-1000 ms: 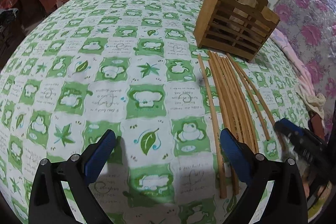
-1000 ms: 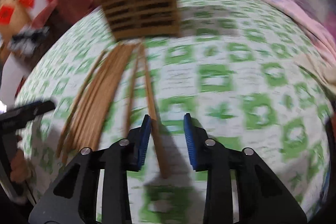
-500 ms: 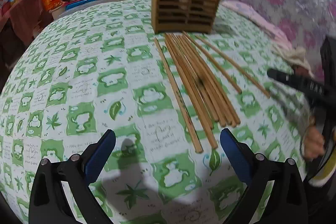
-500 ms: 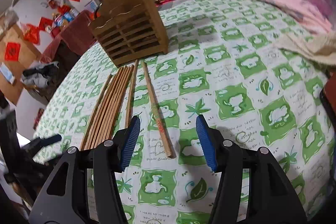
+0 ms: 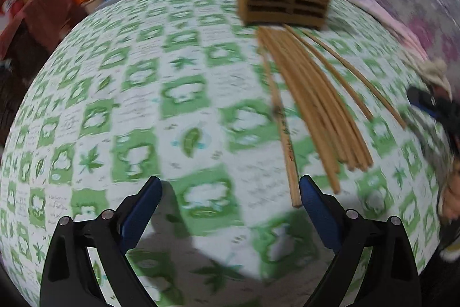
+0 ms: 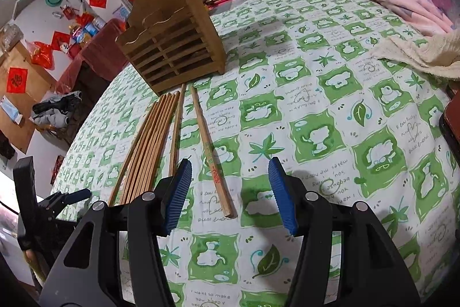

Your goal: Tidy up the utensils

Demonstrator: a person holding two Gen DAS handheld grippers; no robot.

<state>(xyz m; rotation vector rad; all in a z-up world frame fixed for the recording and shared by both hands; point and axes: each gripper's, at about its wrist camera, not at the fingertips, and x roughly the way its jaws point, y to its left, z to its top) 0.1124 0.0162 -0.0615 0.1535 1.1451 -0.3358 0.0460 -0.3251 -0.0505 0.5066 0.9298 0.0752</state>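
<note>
I have widened my right gripper (image 6: pixel 228 193) over one chopstick (image 6: pixel 211 154), holding nothing; left gripper (image 5: pixel 230 209) gapes empty; wooden holder (image 6: pixel 172 42) unfilled; every chopstick remains.

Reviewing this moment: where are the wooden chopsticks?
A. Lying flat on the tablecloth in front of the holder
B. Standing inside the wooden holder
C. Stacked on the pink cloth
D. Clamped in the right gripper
A: the chopsticks lie flat on the green-checked tablecloth, their far ends near the wooden holder; none is in it.

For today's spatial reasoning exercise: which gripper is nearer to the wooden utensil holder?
Hard to say; roughly equal. The left gripper and right gripper both hover at the chopsticks' near ends, opposite the holder.
</note>
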